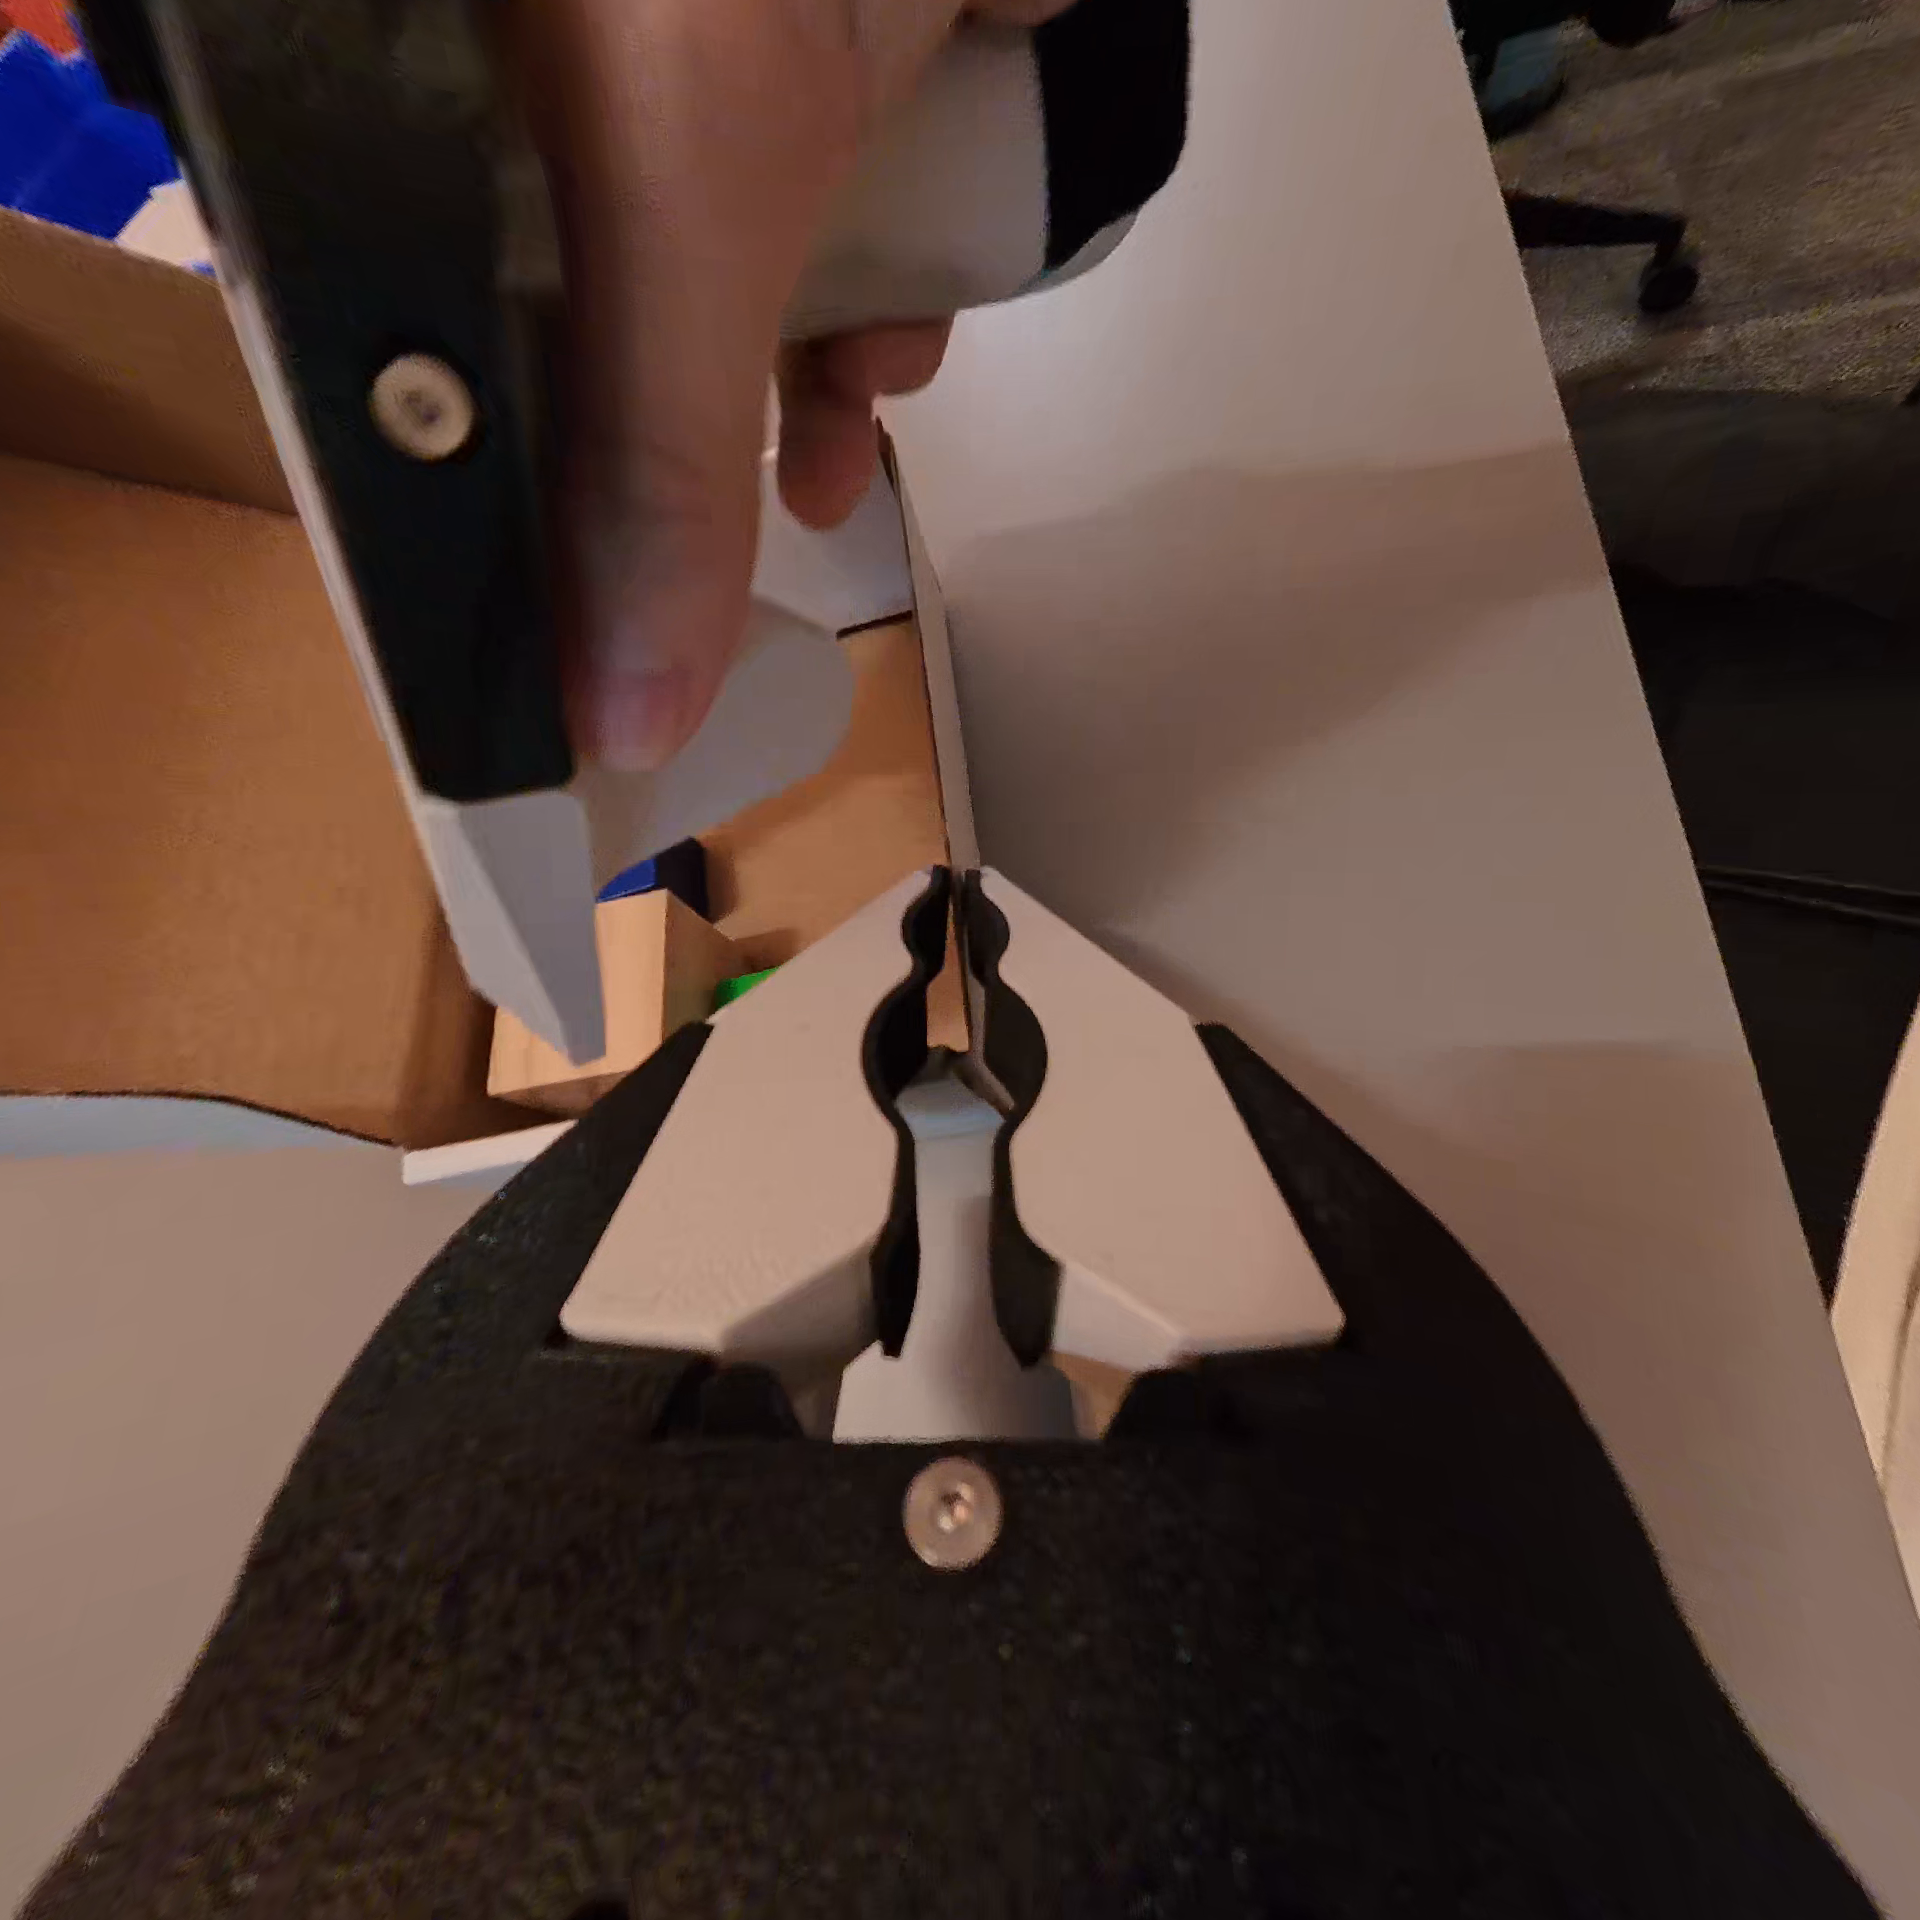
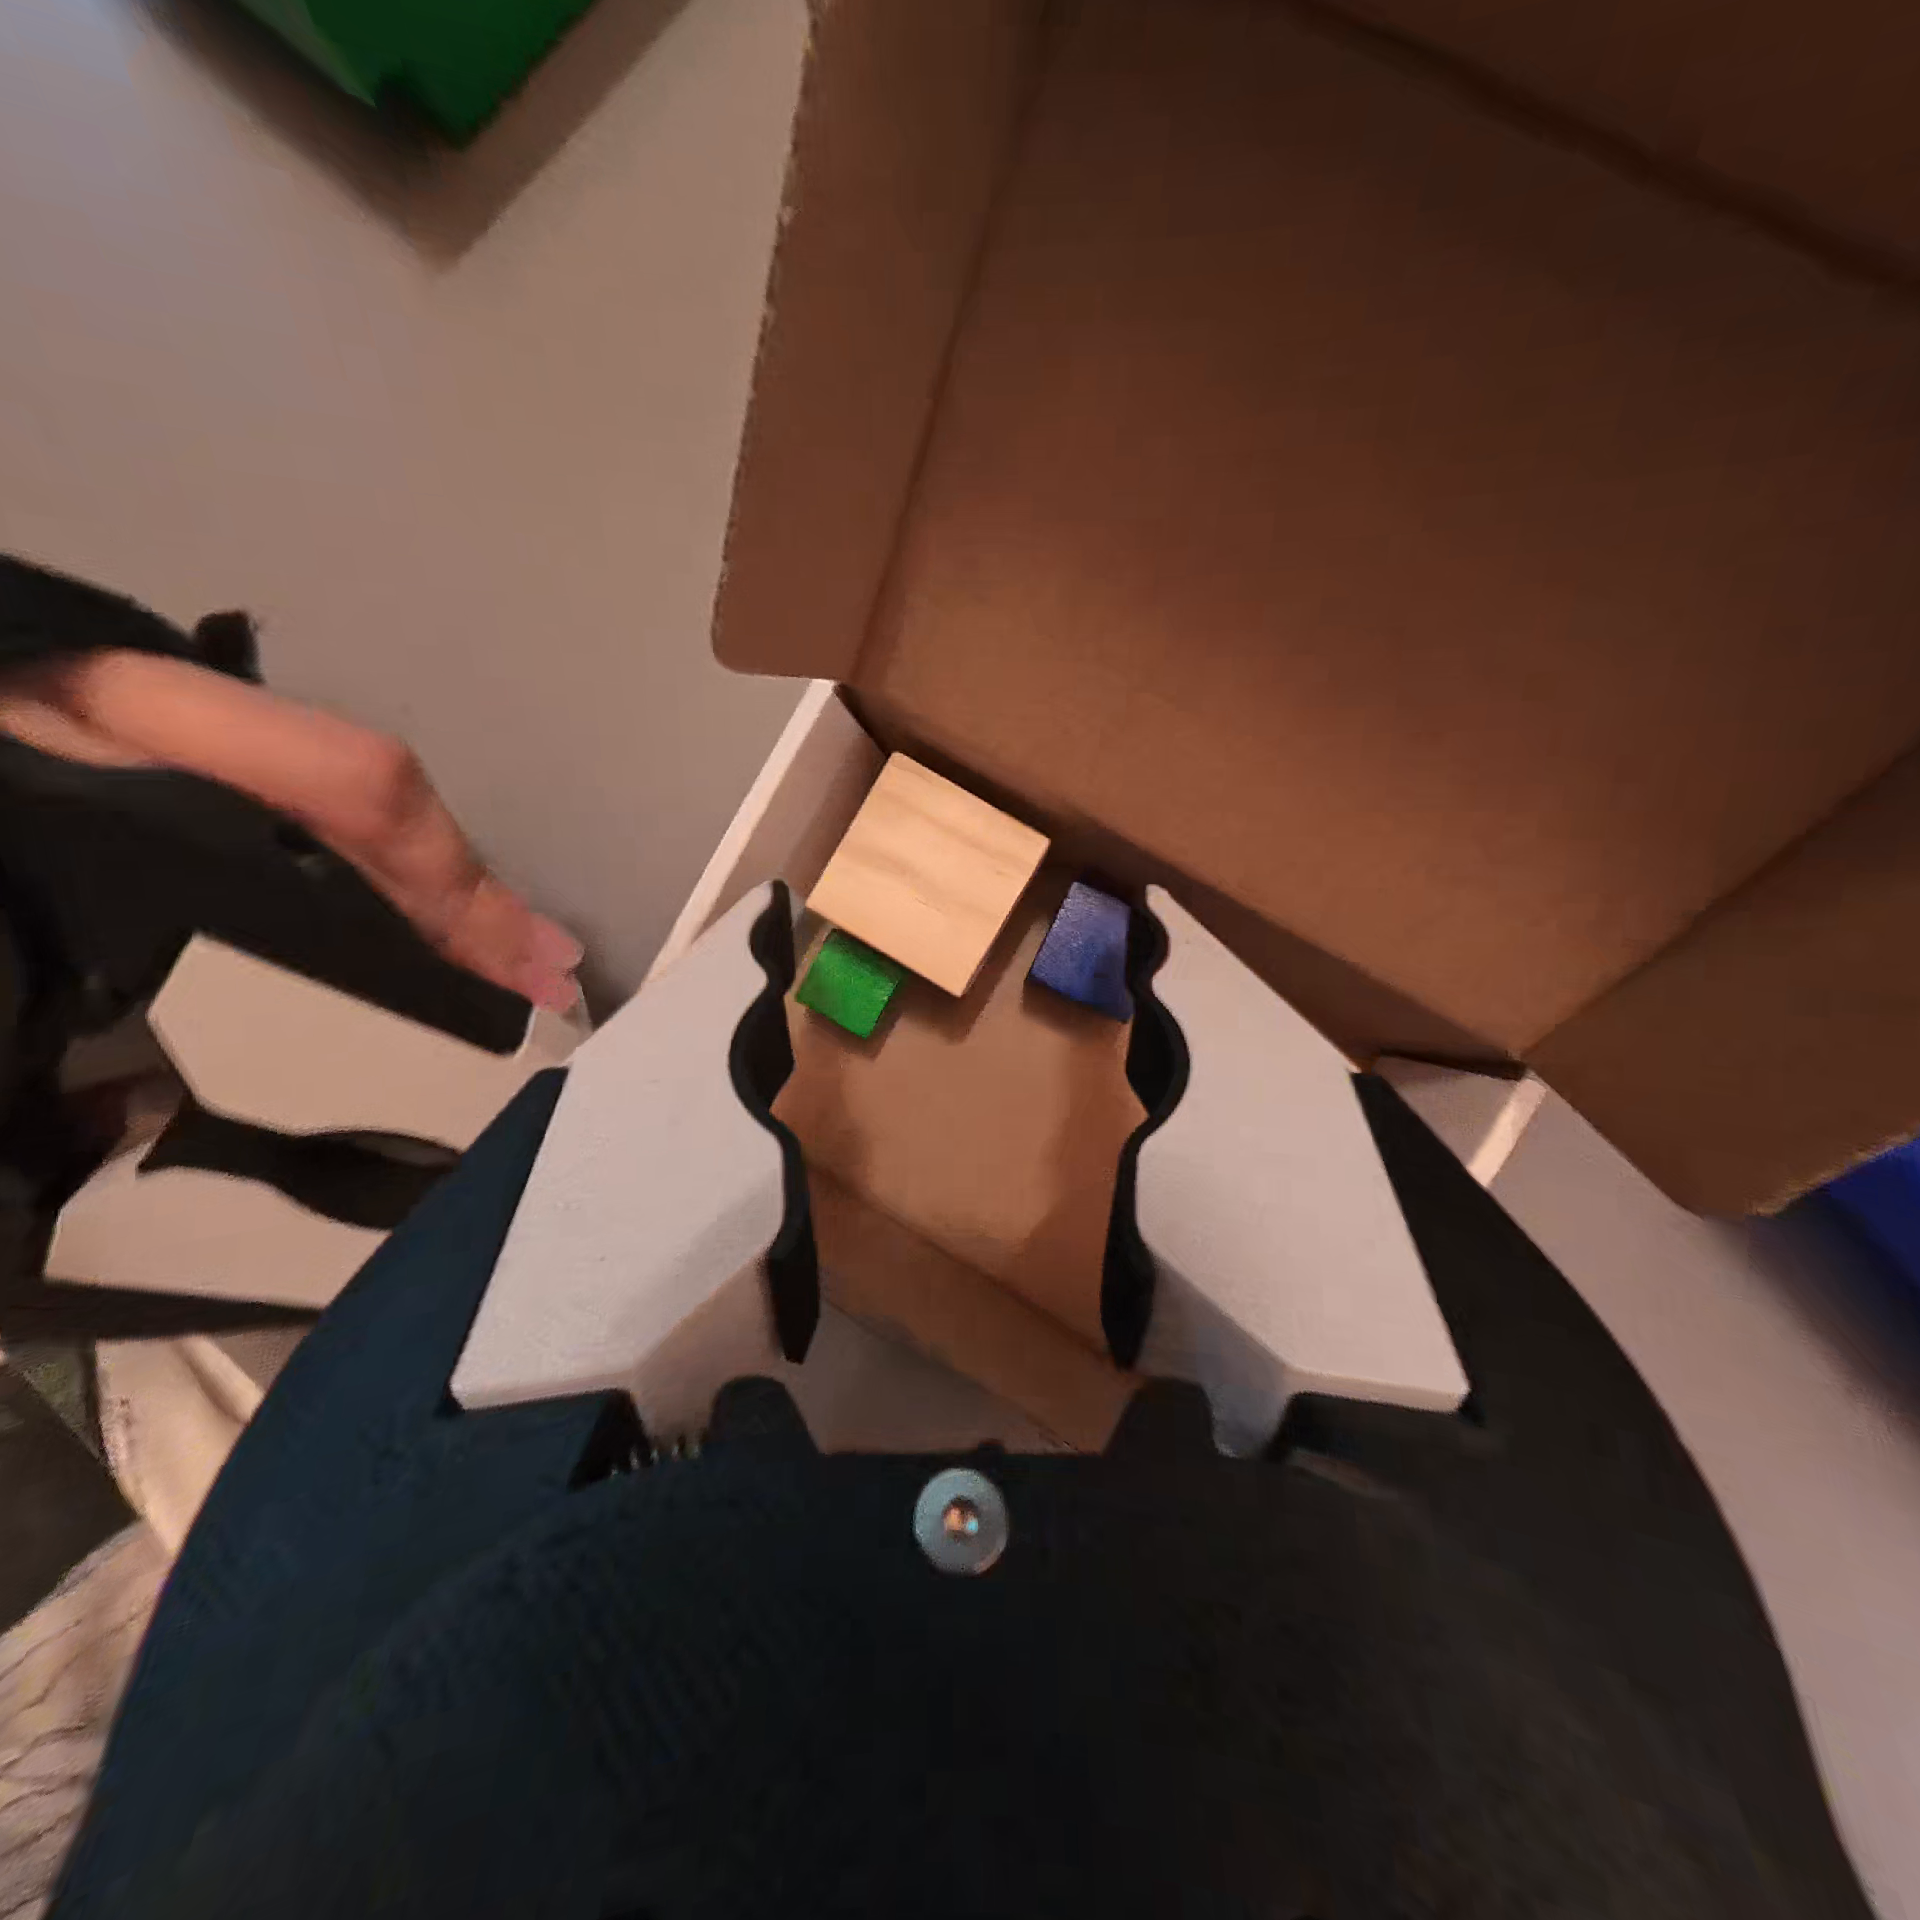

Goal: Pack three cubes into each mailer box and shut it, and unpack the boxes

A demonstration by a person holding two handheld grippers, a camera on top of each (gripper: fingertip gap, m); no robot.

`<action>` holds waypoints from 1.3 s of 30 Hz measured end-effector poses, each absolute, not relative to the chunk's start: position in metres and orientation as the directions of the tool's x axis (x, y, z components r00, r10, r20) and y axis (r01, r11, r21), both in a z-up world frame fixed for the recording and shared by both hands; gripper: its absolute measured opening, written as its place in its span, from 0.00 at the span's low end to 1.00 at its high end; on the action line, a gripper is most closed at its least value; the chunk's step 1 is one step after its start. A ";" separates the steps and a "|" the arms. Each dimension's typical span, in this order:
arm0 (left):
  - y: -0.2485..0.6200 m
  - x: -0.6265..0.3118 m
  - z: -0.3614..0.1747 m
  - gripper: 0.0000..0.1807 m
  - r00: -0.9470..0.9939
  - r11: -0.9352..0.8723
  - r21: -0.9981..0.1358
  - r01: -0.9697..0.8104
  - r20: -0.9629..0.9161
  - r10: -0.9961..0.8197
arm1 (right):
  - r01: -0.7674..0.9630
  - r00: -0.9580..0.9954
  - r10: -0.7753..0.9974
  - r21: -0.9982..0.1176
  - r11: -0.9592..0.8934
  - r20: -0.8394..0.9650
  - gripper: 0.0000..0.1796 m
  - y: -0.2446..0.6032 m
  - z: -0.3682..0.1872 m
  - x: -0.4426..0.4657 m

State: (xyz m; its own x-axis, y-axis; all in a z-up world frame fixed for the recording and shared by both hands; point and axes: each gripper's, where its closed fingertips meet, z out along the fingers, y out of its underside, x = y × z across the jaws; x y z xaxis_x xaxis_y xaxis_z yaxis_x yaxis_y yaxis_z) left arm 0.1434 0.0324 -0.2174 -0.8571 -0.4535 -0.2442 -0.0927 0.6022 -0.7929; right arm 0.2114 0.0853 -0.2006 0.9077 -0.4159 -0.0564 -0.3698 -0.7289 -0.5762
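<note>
- The mailer box (image 2: pixel 1299 540) sits open on the white table (image 2: pixel 312 468), its brown inside showing. 3 cubes lie on its floor: a plain wooden cube (image 2: pixel 928 871), a green cube (image 2: pixel 850 995) just beside and partly under it, and a blue cube (image 2: pixel 1086 951) near its other side.
- The wooden cube looks tilted against the green one. As I judge it, a careless grasp could knock either aside or wedge them into the corner.
- The right gripper (image 2: pixel 961 935) hangs over the cubes with its jaws apart and nothing between them. The gap spans more than 1 cube, so closing here risks catching 2 at once, or a fingertip catching the box wall.
- The left gripper (image 1: pixel 958 883) is clamped on a thin edge of the box's cardboard wall (image 1: pixel 951 727), white outside, brown inside. The hold is narrow, near the tips; the panel could slip out or crease if pulled sideways, and the box might shift.
- In the left wrist view the right gripper's finger (image 1: pixel 530 914) reaches down right beside the wooden cube, held by a hand (image 1: pixel 665 416). The 2 tools are close together, so a collision seems possible.
- A green object (image 2: pixel 447 62) lies well apart on the table.
</note>
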 end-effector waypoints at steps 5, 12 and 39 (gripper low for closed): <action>0.028 0.144 -0.215 0.00 -0.855 0.570 -0.821 -0.028 -0.276 -0.439 | -0.461 0.878 -0.462 -0.478 -0.748 -0.125 0.28 0.094 -0.216 0.208; 0.026 0.145 -0.215 0.00 -0.852 0.568 -0.823 -0.018 -0.285 -0.439 | -0.479 0.861 -0.506 -0.411 -0.775 -0.049 0.28 0.093 -0.228 0.214; 0.019 0.155 -0.215 0.00 -0.856 0.531 -0.847 -0.032 -0.251 -0.452 | -0.628 0.630 -0.755 -0.451 -0.634 0.182 0.25 -0.110 -0.168 0.446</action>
State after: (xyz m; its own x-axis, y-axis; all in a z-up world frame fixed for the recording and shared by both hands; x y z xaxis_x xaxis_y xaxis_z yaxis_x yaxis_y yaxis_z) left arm 0.1549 0.0188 -0.2149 -0.8561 -0.4519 -0.2508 -0.0323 0.5311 -0.8467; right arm 0.4456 -0.1098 -0.1677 0.6305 -0.7545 0.1821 -0.6282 -0.6338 -0.4513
